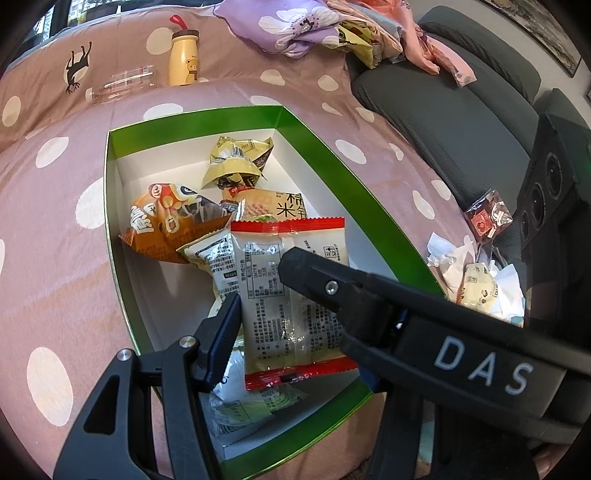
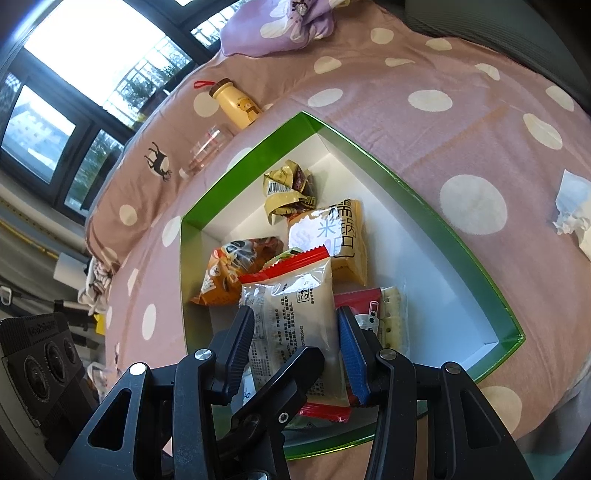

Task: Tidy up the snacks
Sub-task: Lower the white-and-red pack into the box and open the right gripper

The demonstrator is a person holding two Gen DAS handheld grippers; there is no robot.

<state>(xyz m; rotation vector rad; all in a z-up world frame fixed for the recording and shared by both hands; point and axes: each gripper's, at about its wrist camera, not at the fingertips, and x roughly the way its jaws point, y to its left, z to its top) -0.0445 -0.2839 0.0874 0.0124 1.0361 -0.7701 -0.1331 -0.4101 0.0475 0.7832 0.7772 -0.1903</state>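
Observation:
A green box with a white inside (image 1: 317, 147) (image 2: 424, 192) sits on the pink dotted cover and holds several snack packs. A pale pack with red ends (image 1: 291, 295) (image 2: 299, 317) lies over the box's near end. My right gripper (image 2: 295, 332) is shut on this pack, one finger on each side. In the left wrist view the right gripper's finger (image 1: 306, 273) lies across the pack. My left gripper (image 1: 258, 306) is open over the box; only its left finger (image 1: 221, 332) shows clearly. An orange pack (image 1: 166, 225) (image 2: 225, 273) and a yellow crumpled pack (image 1: 236, 158) (image 2: 288, 188) lie in the box.
A yellow bear bottle (image 1: 183, 59) (image 2: 236, 103) and a clear bottle (image 1: 122, 85) lie behind the box. More snacks and white paper (image 1: 476, 273) sit right of the box beside a grey sofa (image 1: 461, 122). A small red packet (image 1: 487, 218) lies there. Purple floral cloth (image 1: 288, 22) is at the back.

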